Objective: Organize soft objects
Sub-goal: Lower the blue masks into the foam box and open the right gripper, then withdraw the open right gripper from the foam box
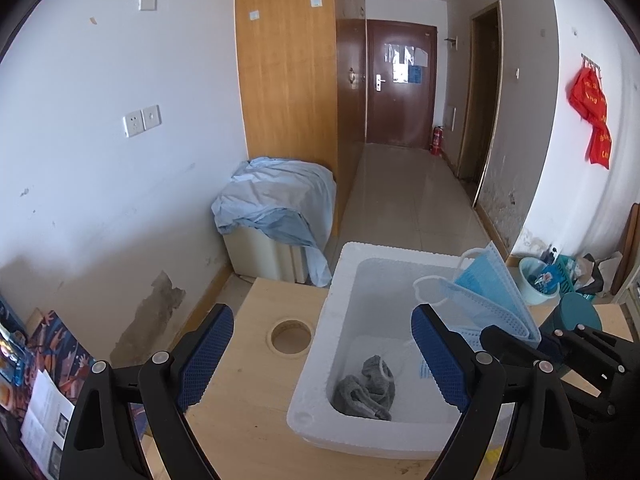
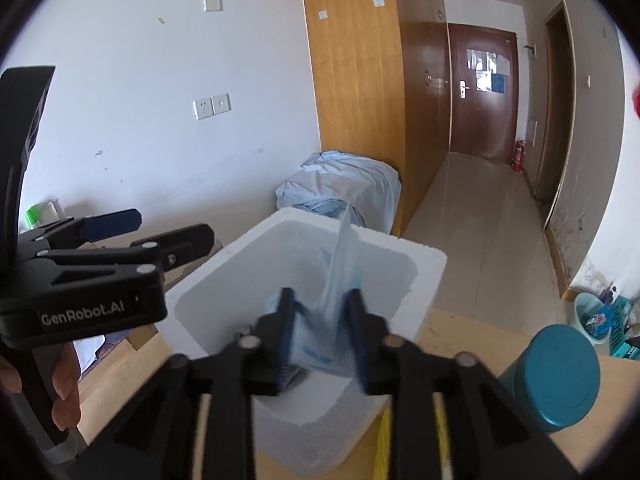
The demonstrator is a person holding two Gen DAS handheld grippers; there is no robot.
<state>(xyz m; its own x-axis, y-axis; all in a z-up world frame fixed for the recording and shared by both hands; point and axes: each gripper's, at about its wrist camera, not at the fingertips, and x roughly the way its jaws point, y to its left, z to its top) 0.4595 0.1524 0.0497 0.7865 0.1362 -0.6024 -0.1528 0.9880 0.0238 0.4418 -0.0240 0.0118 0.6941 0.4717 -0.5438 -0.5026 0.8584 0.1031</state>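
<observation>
- Left wrist view: the left gripper (image 1: 322, 354) is seen wide open and empty, its blue ribbed pads over a pale wooden table (image 1: 256, 392) and the rim of a white foam box (image 1: 316, 364). A crumpled grey sock (image 1: 366, 388) lies on the box floor. A pleated blue face mask (image 1: 494, 292) is seen above the box, at the right gripper's tips.
- Right wrist view: the right gripper (image 2: 322, 340) is parted, the blurred mask (image 2: 332, 320) loose between its fingers over the box. A teal lidded canister (image 2: 556, 376) stands beside the box.
</observation>
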